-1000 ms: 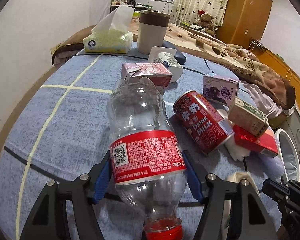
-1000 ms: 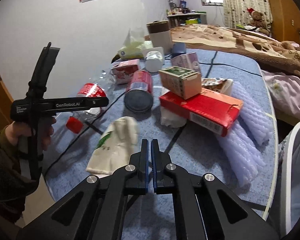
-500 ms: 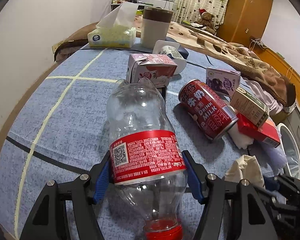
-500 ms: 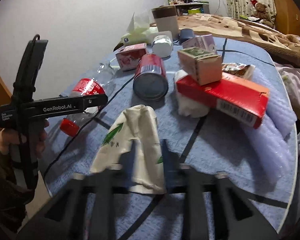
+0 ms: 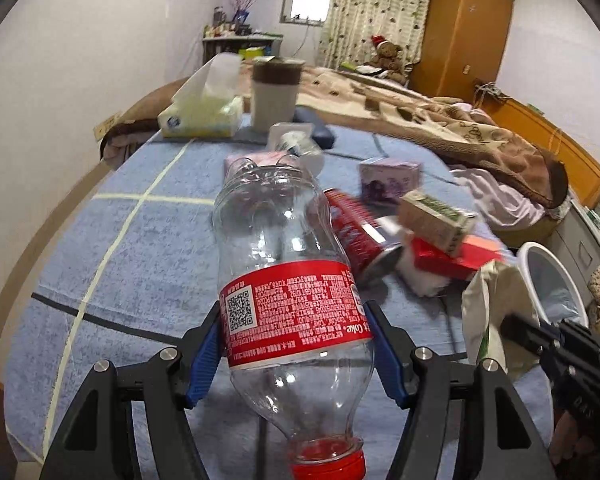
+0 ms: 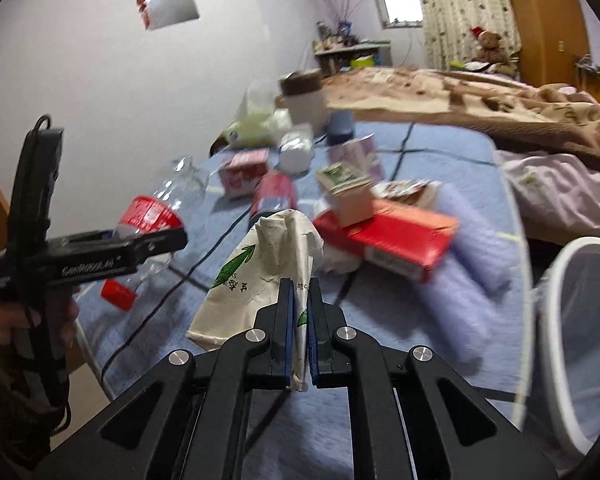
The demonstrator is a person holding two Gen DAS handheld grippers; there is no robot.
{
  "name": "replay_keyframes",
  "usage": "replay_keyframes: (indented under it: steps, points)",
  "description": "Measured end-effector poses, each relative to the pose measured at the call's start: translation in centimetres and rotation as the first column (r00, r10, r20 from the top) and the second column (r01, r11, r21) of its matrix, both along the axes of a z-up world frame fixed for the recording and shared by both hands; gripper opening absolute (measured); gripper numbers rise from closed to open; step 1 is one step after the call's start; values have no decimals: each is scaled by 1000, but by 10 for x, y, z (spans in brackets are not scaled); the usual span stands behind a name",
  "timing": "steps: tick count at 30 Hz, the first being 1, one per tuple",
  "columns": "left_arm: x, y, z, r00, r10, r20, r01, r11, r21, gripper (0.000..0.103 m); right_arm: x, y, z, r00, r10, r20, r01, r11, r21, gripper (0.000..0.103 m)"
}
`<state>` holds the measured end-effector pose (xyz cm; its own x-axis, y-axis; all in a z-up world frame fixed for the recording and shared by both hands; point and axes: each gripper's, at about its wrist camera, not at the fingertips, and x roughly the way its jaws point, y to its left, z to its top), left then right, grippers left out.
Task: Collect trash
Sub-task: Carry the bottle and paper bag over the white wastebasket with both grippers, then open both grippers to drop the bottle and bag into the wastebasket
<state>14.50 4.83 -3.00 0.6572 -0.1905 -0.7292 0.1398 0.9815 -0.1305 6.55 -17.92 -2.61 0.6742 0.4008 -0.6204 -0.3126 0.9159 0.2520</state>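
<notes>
My left gripper is shut on a clear plastic bottle with a red label and red cap, held above the blue table. The bottle also shows in the right wrist view, in the left gripper. My right gripper is shut on a crumpled white paper bag with green print, lifted off the table. That bag shows at the right of the left wrist view.
On the table lie a red milk can, a red box, small cartons, a tissue box and a tall cup. A white bin stands off the table's right edge. A bed is behind.
My right gripper opened, closed on the paper bag and lifted it. My left gripper raised the bottle off the table.
</notes>
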Motion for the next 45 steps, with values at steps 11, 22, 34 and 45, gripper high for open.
replay_keyframes:
  steps: [11,22,34,45]
  points:
    - [-24,-71,43,983,-149,108,152,988,-18,67,-26,-66,28,969,-225,99,225,974,6,6]
    - [-33,-166,56,931,-335,141,342,939,-25,67,-38,-128,28,892,-436,120,442,897,-29,6]
    - [-31,-261,45,857,-502,114,510,859,-46,67,-34,-177,15,807,-585,88,591,796,-132,6]
    - [-26,-327,30,797,-599,83,603,796,-45,67,-36,-209,-2,752,-658,40,650,730,-211,6]
